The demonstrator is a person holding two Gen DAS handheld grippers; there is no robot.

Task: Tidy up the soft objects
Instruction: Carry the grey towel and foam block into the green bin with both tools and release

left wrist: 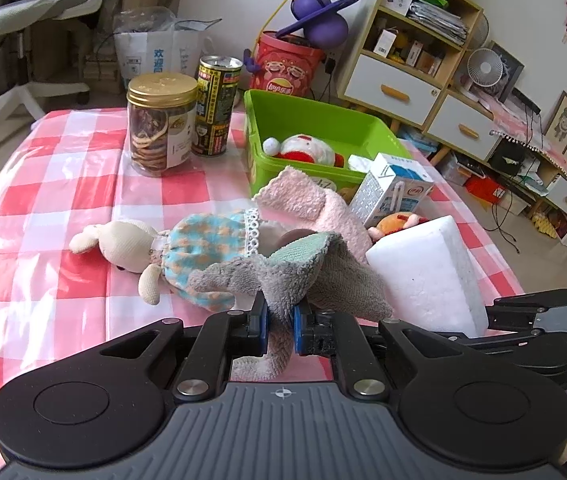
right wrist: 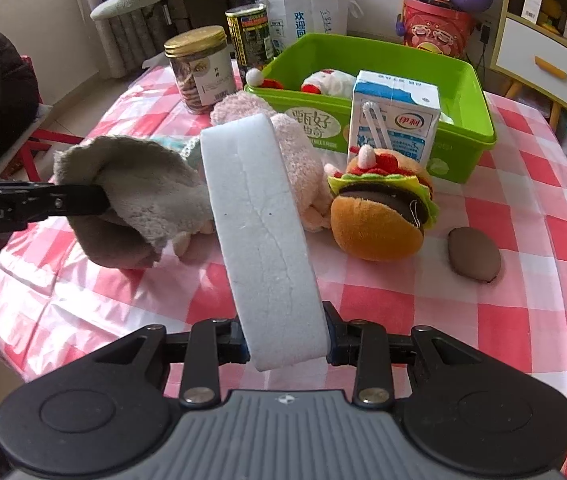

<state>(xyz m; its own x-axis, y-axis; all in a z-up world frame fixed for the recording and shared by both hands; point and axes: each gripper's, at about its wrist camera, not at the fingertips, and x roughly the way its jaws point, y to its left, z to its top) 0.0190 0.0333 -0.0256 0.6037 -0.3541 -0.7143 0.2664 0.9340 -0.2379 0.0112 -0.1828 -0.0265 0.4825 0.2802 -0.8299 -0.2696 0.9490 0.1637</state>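
Left gripper (left wrist: 280,326) clamped on grey cloth (left wrist: 303,276) — right gripper (right wrist: 287,346) clamped on white sponge block (right wrist: 263,232), both near the table's (right wrist: 423,312) front edge.

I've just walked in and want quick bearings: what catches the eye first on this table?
Each gripper already holds something soft: the right gripper clamps a white sponge block, the left gripper pinches a grey cloth. Behind them, a bright green bin holds a Santa plush.

Gold-lidded cookie jar (left wrist: 162,124) beside a black-and-yellow can (left wrist: 215,106); milk carton (right wrist: 395,118); brown stone (right wrist: 474,255) on checked tablecloth (left wrist: 63,184)
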